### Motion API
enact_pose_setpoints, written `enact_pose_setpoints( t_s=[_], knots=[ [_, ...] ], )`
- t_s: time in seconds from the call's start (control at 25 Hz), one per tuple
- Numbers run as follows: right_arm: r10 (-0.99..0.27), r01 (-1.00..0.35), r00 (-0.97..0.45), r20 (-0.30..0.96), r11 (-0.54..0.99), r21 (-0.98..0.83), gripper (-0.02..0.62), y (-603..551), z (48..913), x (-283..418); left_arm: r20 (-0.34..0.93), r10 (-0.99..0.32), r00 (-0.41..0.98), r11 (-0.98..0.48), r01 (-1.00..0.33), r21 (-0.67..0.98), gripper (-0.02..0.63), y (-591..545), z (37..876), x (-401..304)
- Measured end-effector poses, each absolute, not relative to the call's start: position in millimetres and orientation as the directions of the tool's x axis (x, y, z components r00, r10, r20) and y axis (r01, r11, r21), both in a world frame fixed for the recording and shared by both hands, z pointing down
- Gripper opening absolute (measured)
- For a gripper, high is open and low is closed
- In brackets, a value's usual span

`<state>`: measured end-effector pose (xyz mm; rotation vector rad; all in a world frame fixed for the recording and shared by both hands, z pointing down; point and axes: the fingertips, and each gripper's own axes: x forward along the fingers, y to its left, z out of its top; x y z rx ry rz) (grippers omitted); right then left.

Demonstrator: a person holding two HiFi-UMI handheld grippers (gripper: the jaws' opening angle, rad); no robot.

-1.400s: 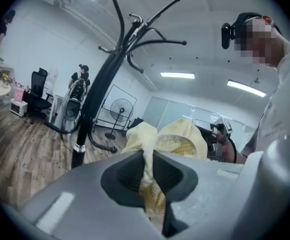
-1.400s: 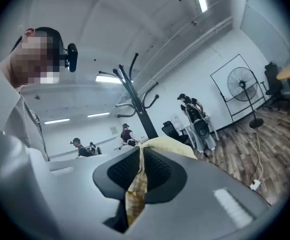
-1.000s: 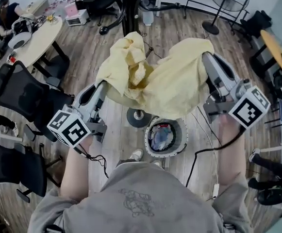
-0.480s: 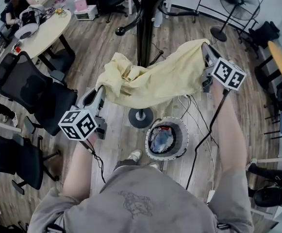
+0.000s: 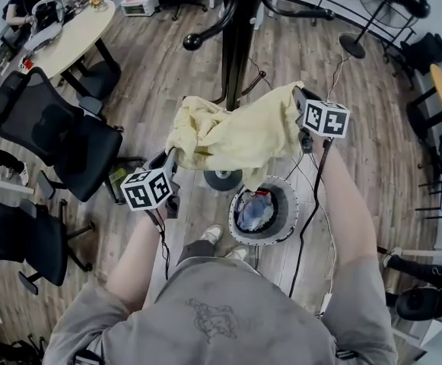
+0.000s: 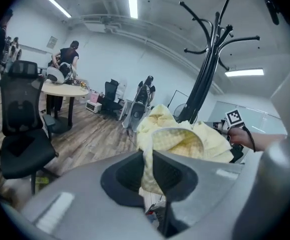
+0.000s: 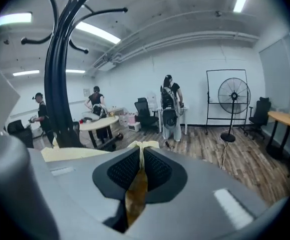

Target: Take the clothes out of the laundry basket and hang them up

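Note:
A pale yellow garment point(image 5: 236, 135) hangs stretched between my two grippers, above the round laundry basket point(image 5: 290, 219). My left gripper point(image 5: 172, 157) is shut on its bunched left end, and in the left gripper view the cloth point(image 6: 177, 144) is pinched between the pads. My right gripper point(image 5: 300, 106) is shut on the right edge; a thin fold of the garment point(image 7: 141, 154) runs between its pads. The black coat stand point(image 5: 240, 44) rises just beyond the garment. The basket holds more clothes point(image 5: 255, 211).
The coat stand's base point(image 5: 222, 179) sits on the wood floor by the basket. Black office chairs point(image 5: 53, 139) stand at the left, with a round table point(image 5: 65, 40) behind them. A floor fan point(image 5: 361, 33) and cables lie at the right. People are in the background.
Both grippers have come down with the garment and moved closer together. The cloth, held high and spread wide before, now sags bunched just above the basket.

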<state>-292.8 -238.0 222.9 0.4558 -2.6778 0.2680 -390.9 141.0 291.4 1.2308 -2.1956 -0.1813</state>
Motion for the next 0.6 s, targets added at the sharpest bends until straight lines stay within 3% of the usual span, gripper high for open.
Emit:
enact_pose_setpoints(
  t_s=[0.16,0.4,0.52,0.6],
  knots=[
    [-0.209,-0.271,-0.803,0.557,0.962,-0.029,0.053,-211,276,-303,0.506,-0.794,-0.338,0.569,-0.706,0.422,0.04,131,328,-375],
    [-0.111,-0.209,-0.757,0.644,0.975,-0.077,0.07,-172,334,-298,0.558,-0.777,-0.291,0.569,-0.704,0.425,0.051,120,364,-356],
    [-0.057,-0.199,-0.733,0.678,0.971,-0.134,0.176,-159,349,-287,0.592,-0.763,-0.26,0.566,-0.712,0.417,0.099,116,377,-348],
    [-0.039,-0.217,-0.732,0.68,0.96,-0.178,0.238,-155,351,-279,0.618,-0.752,-0.228,0.554,-0.727,0.406,0.168,117,384,-343]
  ],
)
